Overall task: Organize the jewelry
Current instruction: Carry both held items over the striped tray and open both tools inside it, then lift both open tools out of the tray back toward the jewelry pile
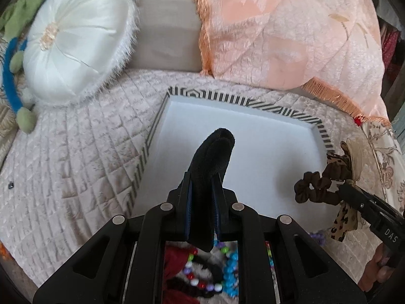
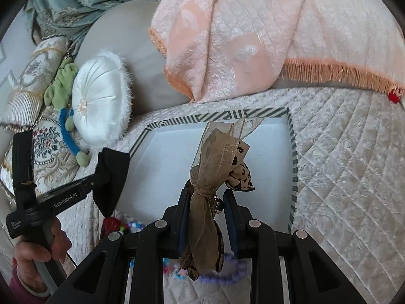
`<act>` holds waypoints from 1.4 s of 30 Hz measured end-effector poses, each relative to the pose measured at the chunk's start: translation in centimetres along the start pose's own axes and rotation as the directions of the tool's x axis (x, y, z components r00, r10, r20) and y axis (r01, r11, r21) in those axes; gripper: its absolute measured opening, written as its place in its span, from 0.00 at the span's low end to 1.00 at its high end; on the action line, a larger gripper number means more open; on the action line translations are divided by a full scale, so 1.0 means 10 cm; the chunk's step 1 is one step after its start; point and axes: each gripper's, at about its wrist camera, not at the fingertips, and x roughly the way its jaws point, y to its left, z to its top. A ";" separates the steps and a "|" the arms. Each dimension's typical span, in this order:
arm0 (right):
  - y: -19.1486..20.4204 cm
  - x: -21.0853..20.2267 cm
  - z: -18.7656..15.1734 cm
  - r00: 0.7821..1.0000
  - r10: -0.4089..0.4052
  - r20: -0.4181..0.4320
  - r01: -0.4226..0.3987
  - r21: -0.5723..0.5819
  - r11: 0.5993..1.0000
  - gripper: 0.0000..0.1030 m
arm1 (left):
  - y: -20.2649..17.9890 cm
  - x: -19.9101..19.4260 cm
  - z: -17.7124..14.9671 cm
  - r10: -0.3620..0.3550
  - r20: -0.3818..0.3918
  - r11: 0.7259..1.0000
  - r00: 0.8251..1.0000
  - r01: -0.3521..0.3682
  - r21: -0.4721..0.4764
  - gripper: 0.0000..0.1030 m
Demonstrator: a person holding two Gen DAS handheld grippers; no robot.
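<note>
From your left wrist view, your left gripper [image 1: 202, 185] pinches one black velvet scrunchie [image 1: 212, 162] between both fingers. Its long axis runs along the fingers, the far end pointing forward and slightly right over the white floor of the striped-rim tray [image 1: 157, 131], the near end hanging down behind the fingertips. At the right edge, your right gripper [image 1: 354, 190] holds one brown scrunchie with a leopard-print bow [image 1: 321, 187] above the tray's right side. Below the gripper body lie beaded bracelets [image 1: 205, 278], several, too hidden to count. One round white cushion [image 1: 76, 40] sits far left.

From your right wrist view, the right gripper [image 2: 207, 197] has its fingers closed on the bow's knotted middle; the sheer ribbon [image 2: 215, 152] stands up and forward from the fingers over the tray [image 2: 293, 152], more ribbon trailing down toward you. One purple bead bracelet [image 2: 227, 276] lies beneath. At left, your left gripper [image 2: 96, 182] holds the black scrunchie [image 2: 111, 177] by the tray's left edge.
</note>
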 end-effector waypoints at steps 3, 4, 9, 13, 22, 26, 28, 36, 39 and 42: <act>-0.14 0.16 0.03 1.000 0.019 -0.021 -0.018 0.047 0.999 0.24 | -0.01 0.19 0.02 0.011 -0.035 1.000 0.999 -0.012 -0.015 0.12; -0.19 0.22 0.02 0.999 0.022 -0.036 -0.020 0.065 0.998 0.24 | -0.01 0.25 0.02 0.009 -0.046 1.000 0.999 -0.010 -0.024 0.12; -0.32 0.39 -0.03 0.997 -0.025 -0.077 0.030 0.070 0.997 0.24 | -0.08 0.41 -0.01 0.021 -0.075 0.999 0.997 -0.022 -0.023 0.12; -0.36 0.43 -0.05 0.993 -0.085 -0.087 0.090 0.052 0.995 0.27 | -0.10 0.46 -0.01 0.035 -0.080 0.999 0.996 -0.036 -0.015 0.13; -0.29 0.09 -0.07 0.994 -0.105 -0.023 0.105 0.000 0.994 0.52 | -0.09 0.29 -0.02 -0.001 -0.058 1.000 0.998 -0.001 -0.031 0.44; -0.26 -0.07 -0.10 0.995 -0.095 -0.002 0.095 0.014 0.995 0.52 | -0.06 0.05 -0.04 -0.002 -0.025 0.999 1.000 0.001 -0.037 0.46; -0.25 -0.18 -0.12 0.995 -0.102 0.021 0.102 0.022 0.995 0.54 | -0.04 -0.08 -0.08 -0.003 -0.007 0.999 1.000 0.003 -0.035 0.46; 0.01 -0.43 -0.25 0.990 -0.122 0.065 0.124 -0.022 0.992 0.60 | -0.05 -0.49 -0.33 0.032 0.058 0.999 0.998 -0.032 0.000 0.46; 0.15 -0.49 -0.31 0.991 -0.115 0.073 0.118 -0.040 0.992 0.60 | -0.06 -0.63 -0.42 0.045 0.081 0.999 0.996 -0.046 0.012 0.46; 0.28 -0.55 -0.37 0.989 -0.121 0.082 0.126 -0.061 0.990 0.60 | -0.08 -0.76 -0.54 0.064 0.105 0.998 0.992 -0.065 0.015 0.46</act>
